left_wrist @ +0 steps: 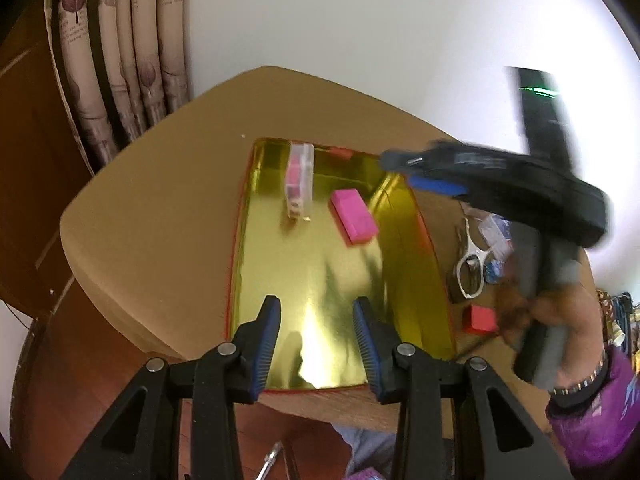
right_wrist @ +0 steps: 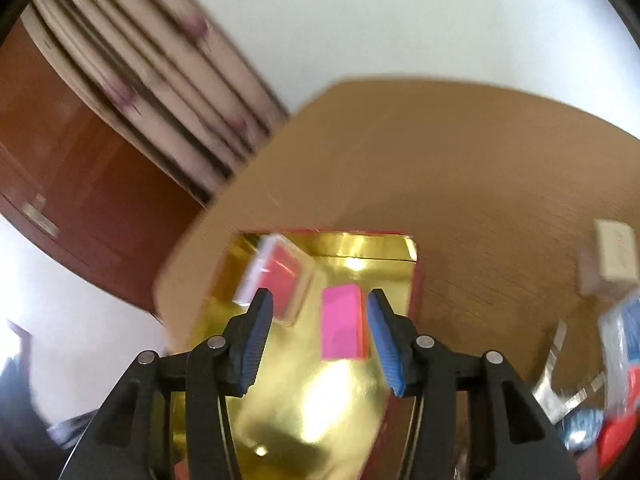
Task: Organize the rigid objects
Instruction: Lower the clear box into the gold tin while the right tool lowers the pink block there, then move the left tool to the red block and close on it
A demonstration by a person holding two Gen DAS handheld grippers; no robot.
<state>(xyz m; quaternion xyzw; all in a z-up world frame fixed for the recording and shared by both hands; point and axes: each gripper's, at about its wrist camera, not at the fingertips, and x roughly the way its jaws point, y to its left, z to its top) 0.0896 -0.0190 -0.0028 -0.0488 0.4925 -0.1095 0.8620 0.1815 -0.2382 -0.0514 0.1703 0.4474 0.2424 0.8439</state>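
Note:
A shallow gold-lined tray with a red rim lies on the tan table. In it lie a pink block and a clear case with pink contents, toward the far end. My left gripper hovers open over the tray's near end with nothing between its fingers. A hand holds my right gripper, blurred, above the tray's far right corner. In the right wrist view this gripper stands open; the pink block shows flat in the tray beyond the pads, untouched, with the clear case to its left.
Right of the tray lie white-handled scissors, a small red block and clear packets. A white box sits further right on the table. Curtains hang beyond the table's left corner.

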